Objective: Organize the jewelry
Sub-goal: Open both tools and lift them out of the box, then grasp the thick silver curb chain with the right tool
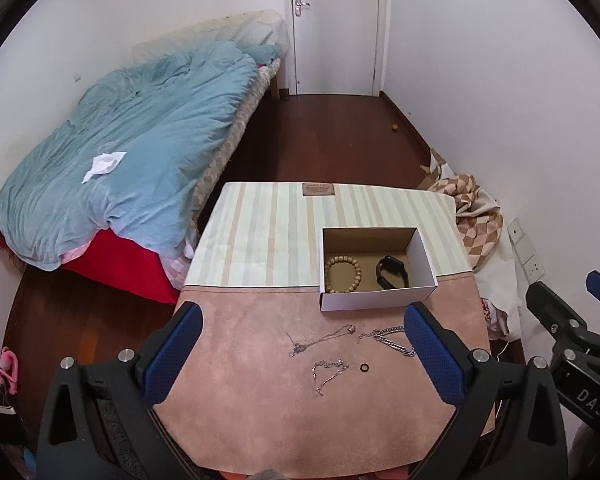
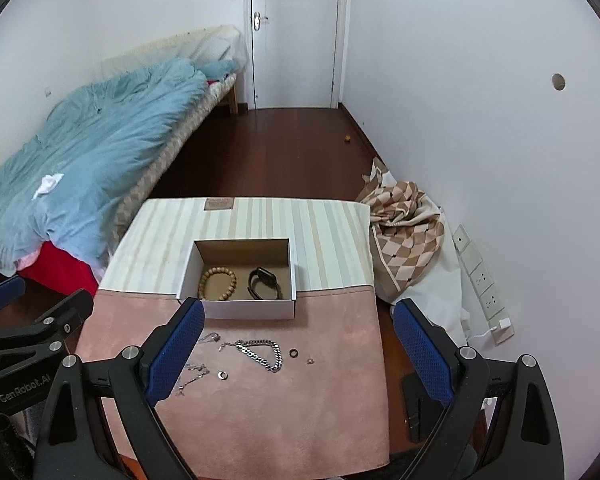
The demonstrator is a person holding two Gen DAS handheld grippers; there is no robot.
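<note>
two grippers agape, bead bracelet in box

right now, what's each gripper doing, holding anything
left gripper: jaws open, holding nothing, above the pink mat.
right gripper: jaws open, holding nothing.

White walls enclose a small bedroom with a dark reddish wood floor and a closed white door with a metal lever handle at the far end. A bed runs along the left wall under a rumpled light-blue duvet, with a red sheet showing at its near corner. By the right wall lies a heap of beige diamond-patterned fabric, next to a row of wall sockets.
</note>
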